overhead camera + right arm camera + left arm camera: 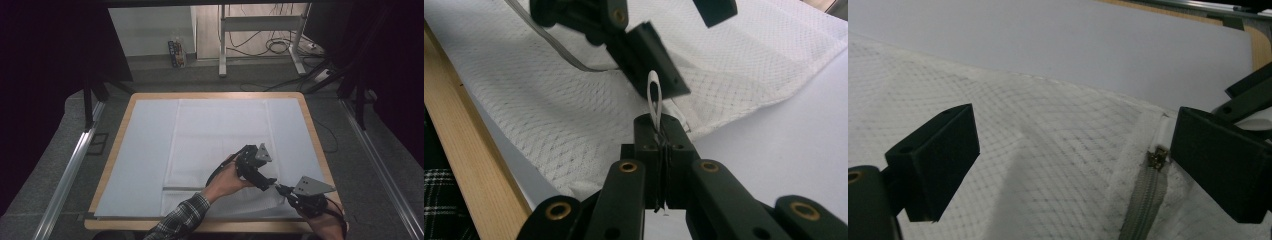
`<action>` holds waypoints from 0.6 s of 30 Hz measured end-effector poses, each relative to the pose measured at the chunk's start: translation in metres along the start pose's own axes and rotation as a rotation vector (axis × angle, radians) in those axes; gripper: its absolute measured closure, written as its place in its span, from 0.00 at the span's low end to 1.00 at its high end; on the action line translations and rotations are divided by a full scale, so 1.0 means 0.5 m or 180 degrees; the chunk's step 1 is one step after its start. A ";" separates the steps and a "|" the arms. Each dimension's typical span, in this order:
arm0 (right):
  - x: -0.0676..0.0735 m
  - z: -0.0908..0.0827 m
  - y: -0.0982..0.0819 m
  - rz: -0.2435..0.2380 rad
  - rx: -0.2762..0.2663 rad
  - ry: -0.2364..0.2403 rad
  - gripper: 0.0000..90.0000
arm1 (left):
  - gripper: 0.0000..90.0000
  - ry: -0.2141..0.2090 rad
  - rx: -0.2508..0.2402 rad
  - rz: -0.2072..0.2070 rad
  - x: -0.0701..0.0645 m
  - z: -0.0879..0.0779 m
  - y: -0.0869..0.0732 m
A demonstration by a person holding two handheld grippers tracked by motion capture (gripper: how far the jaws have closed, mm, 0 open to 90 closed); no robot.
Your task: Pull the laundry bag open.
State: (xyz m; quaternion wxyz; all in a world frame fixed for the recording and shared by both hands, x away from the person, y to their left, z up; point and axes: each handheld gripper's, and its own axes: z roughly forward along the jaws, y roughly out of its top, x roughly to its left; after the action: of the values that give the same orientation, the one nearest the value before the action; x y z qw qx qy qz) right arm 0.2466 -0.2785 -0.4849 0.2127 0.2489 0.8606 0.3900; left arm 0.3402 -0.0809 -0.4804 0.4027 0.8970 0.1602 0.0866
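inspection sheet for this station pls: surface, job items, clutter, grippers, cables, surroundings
Surface: wooden-edged table under a pale sheet, flat.
Job's things: white mesh bag lying flat mid-table; its zipper near the bag's corner; white pull loop at that corner.
Clutter: nothing seen on the table.
Grippers: left gripper open, jaws set either side of the zipper slider, not pressing it. Right gripper shut on the pull loop, which stands up out of the jaws.
Cables: a black cable runs from the left gripper by the hand; loose floor cables beyond the table.
Surroundings: metal frame legs and a rail beside the table; dark floor.
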 end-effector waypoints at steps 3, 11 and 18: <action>0.000 0.000 0.000 0.0001 -0.0003 0.0000 0.96 | 0.06 -0.0001 0.0006 -0.0038 -0.001 0.006 0.002; 0.001 0.000 0.002 -0.0018 0.0020 -0.0003 0.96 | 0.07 0.0259 0.0037 -0.0021 -0.003 0.022 0.004; 0.000 0.001 0.001 0.0009 0.0066 -0.0004 0.96 | 0.09 0.0376 0.0034 -0.0093 0.021 -0.008 -0.013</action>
State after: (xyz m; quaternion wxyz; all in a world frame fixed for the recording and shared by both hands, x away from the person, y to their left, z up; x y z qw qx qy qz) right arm 0.2471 -0.2782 -0.4849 0.2101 0.2525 0.8641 0.3812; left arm 0.3477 -0.0703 -0.4825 0.3890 0.8900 0.1973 0.1326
